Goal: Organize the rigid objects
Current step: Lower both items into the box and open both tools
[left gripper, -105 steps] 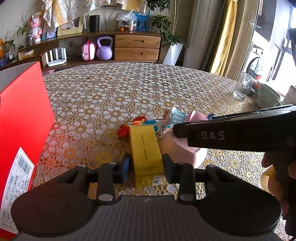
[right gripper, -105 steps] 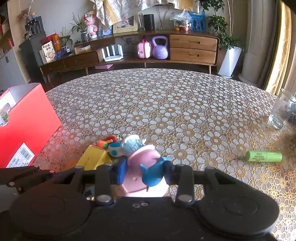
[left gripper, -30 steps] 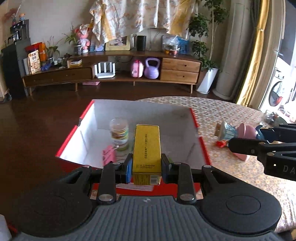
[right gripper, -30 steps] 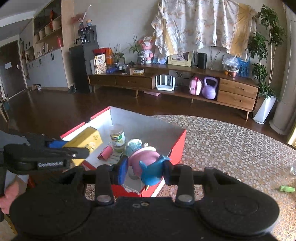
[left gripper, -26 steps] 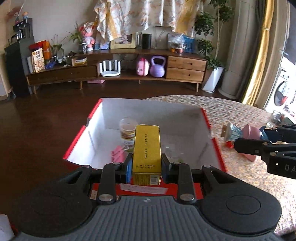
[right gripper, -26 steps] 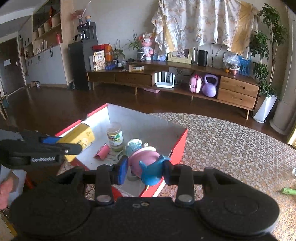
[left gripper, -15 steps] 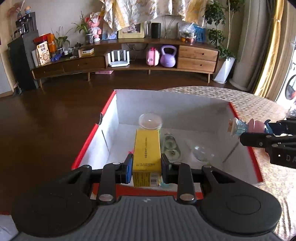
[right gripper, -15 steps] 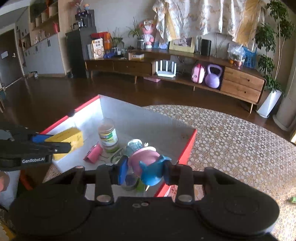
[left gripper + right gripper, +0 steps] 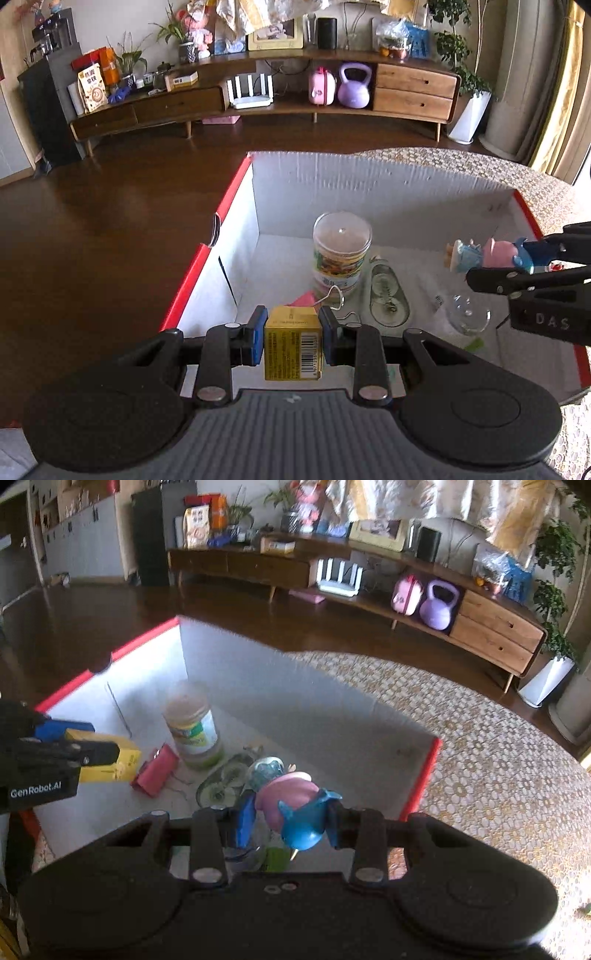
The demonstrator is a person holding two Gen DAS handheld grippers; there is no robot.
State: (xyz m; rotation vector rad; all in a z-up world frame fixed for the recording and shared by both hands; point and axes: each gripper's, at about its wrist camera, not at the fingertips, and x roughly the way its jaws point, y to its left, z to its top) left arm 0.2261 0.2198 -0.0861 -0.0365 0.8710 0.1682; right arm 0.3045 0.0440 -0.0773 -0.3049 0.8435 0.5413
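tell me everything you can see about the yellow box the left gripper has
The yellow box is a small oblong carton, cardboard by the look, with a barcode and fine print on the end facing the camera. The left gripper clamps it between its blue pads, tilted downward over the near left part of the red-rimmed box, touching nothing else visible.

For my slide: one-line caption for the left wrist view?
Left tool holds a yellow carton over the red box holding a jar.
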